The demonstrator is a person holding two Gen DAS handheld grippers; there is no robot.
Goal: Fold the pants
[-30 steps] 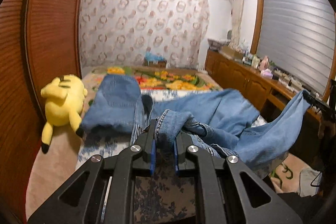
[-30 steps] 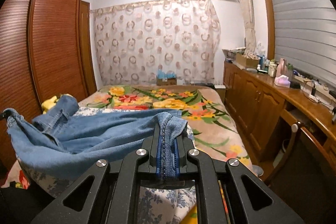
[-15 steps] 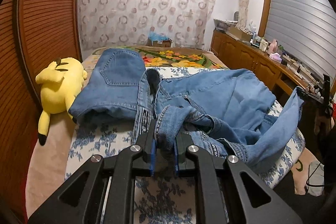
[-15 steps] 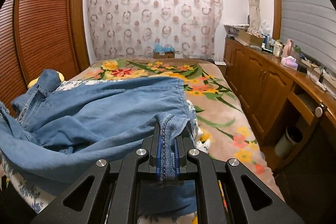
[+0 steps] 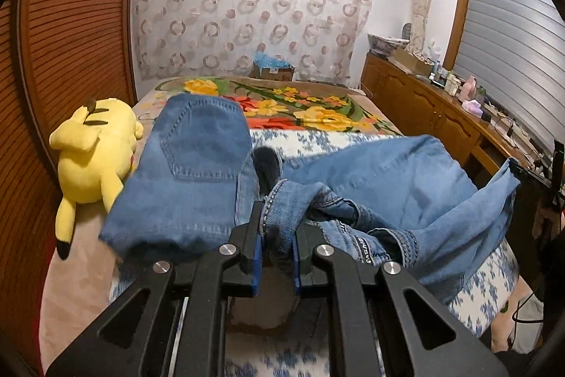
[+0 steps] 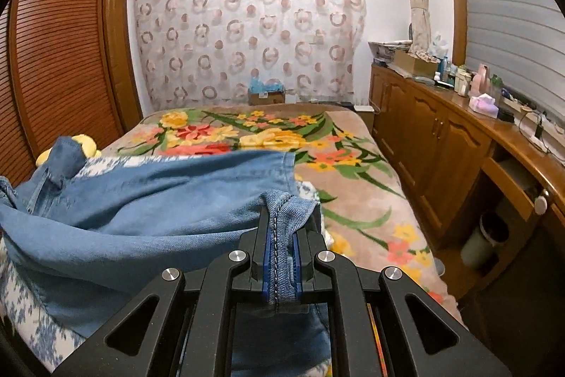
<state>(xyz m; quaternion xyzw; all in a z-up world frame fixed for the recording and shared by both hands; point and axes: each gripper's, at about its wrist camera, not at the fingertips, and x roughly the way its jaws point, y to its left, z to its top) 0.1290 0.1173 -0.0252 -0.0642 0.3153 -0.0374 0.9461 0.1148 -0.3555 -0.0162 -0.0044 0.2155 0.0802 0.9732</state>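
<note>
The left gripper (image 5: 276, 246) and right gripper (image 6: 281, 257) are each pinching a denim edge of the pants (image 5: 381, 179), which are lying across the bed (image 6: 353, 200), long axis running left to right. Folding is only beginning; no neat fold is showing yet.

Left gripper (image 5: 277, 253) pinching jeans (image 5: 370, 179) (waistband), plush (image 5: 95, 161) beside
</note>
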